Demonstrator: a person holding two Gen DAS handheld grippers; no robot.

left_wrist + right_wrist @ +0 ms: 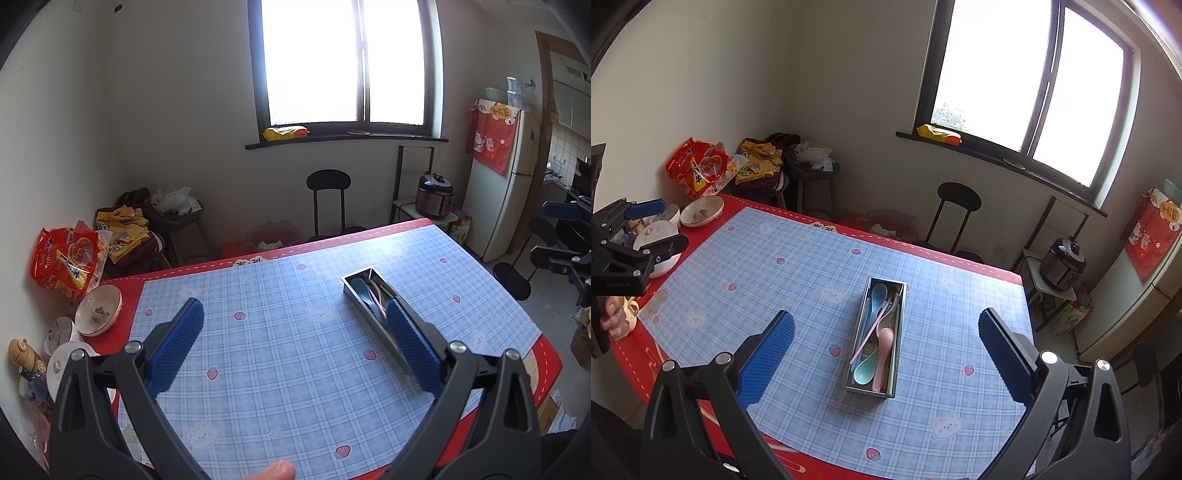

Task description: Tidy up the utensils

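Note:
A long metal utensil box [863, 328] lies on the blue checked mat [798, 280], holding blue, pink and mint spoons [878, 295] and pink chopsticks. It also shows in the left wrist view [369, 295], partly behind the right finger. My left gripper [295, 317] is open and empty above the mat, left of the box. My right gripper [886, 325] is open and empty, raised above the table with the box between its fingers in view. The left gripper also shows at the left edge of the right wrist view [653, 225].
Bowls [98, 310] and a lid sit on the red table's left edge beside a red snack bag [66, 258] and a bottle. Black stools [328, 199], a rice cooker [434, 195] and a fridge [498, 184] stand beyond the table.

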